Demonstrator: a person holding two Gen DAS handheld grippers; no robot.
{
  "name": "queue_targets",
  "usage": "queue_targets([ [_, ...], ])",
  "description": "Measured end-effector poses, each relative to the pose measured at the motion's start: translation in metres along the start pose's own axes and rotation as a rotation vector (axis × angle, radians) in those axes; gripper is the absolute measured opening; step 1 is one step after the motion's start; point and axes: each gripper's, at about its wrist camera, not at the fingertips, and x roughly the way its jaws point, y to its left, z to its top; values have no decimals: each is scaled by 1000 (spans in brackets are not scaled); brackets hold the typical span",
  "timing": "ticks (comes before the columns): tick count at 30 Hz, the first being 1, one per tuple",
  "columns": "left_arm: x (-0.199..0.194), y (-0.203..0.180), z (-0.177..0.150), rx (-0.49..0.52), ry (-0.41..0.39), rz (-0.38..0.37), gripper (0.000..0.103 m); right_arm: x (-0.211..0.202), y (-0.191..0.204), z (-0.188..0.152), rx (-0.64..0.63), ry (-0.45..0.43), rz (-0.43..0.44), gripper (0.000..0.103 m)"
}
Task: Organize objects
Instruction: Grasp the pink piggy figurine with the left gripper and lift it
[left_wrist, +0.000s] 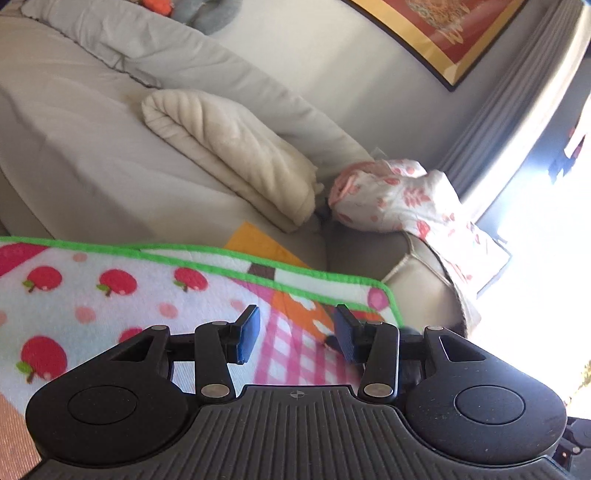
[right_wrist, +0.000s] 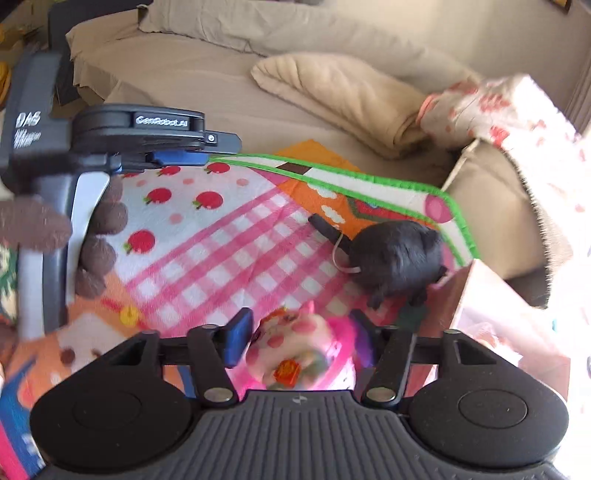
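Note:
My right gripper (right_wrist: 301, 332) points down at a pink and white spotted plush toy (right_wrist: 299, 347), which fills the gap between its fingers. The toy is blurred and I see no pad pressing into it. A black plush animal (right_wrist: 397, 254) lies just beyond, on a bright apple-print blanket (right_wrist: 221, 229) with a green edge. My left gripper (left_wrist: 295, 328) hovers open over the same blanket (left_wrist: 110, 295) with nothing between its blue pads. In the right wrist view the left gripper (right_wrist: 201, 149) shows side-on at the left, held by a hand in a brown glove (right_wrist: 99, 240).
The blanket lies on a beige sofa (left_wrist: 74, 147). A folded cream blanket (left_wrist: 236, 155) and a floral cloth (left_wrist: 391, 192) sit by the armrest (right_wrist: 491, 206). A pinkish cardboard box (right_wrist: 491, 306) stands right of the black plush. Bright window light washes out the right side.

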Motion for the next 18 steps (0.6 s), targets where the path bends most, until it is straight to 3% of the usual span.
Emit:
queue_targets([
  [1, -3, -4, -6, 17, 27, -18, 48, -6, 0, -7, -17, -20, -13, 78],
  [5, -18, -23, -29, 97, 113, -79, 48, -29, 0, -35, -23, -50, -21, 78],
  [10, -28, -61, -57, 233, 231, -209, 48, -52, 0, -75, 37, -95, -13, 85],
  [14, -23, -91, -83, 331, 242, -144, 48, -58, -2, -105, 122, -100, -16, 87],
  [18, -14, -101, -103, 297, 259, -106, 49, -58, 0, -132, 177, -121, -50, 94],
])
